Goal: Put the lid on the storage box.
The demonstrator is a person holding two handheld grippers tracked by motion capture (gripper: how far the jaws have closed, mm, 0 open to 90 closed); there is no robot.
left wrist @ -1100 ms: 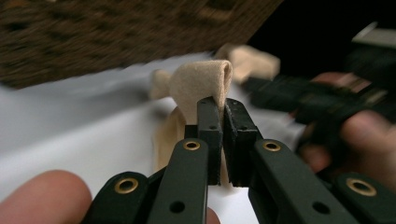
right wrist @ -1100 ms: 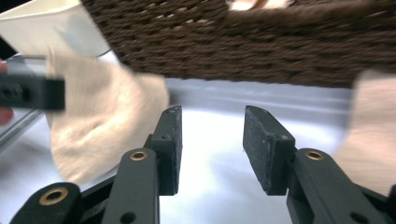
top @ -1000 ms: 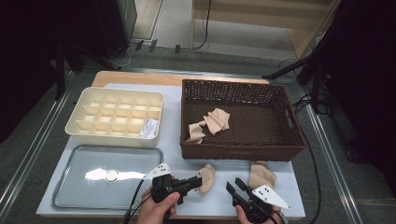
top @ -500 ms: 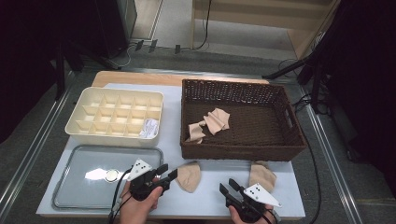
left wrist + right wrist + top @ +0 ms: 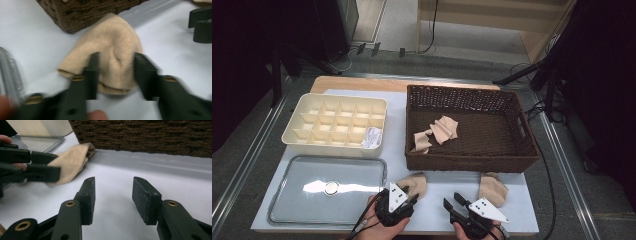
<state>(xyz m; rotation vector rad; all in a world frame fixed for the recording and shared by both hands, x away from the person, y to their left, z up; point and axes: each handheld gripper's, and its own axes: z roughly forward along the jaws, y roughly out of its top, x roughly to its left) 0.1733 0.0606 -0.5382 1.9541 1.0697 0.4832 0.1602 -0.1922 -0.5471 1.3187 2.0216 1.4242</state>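
Table (image 5: 422, 107): white sheet, lit against a dark room.
Left gripper (image 5: 115, 72): jaws just narrowed, straddling the beige sock (image 5: 112, 52) at the front edge.
Right gripper (image 5: 113, 195): parted, nothing held.

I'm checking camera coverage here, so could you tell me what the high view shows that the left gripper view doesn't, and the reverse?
High view: the cream divided organizer, the metal tray, socks inside the basket and another sock on the table. Left gripper view: close up, its jaws straddle the beige sock, which lies between them. Both: that sock, the wicker basket and the white table surface.
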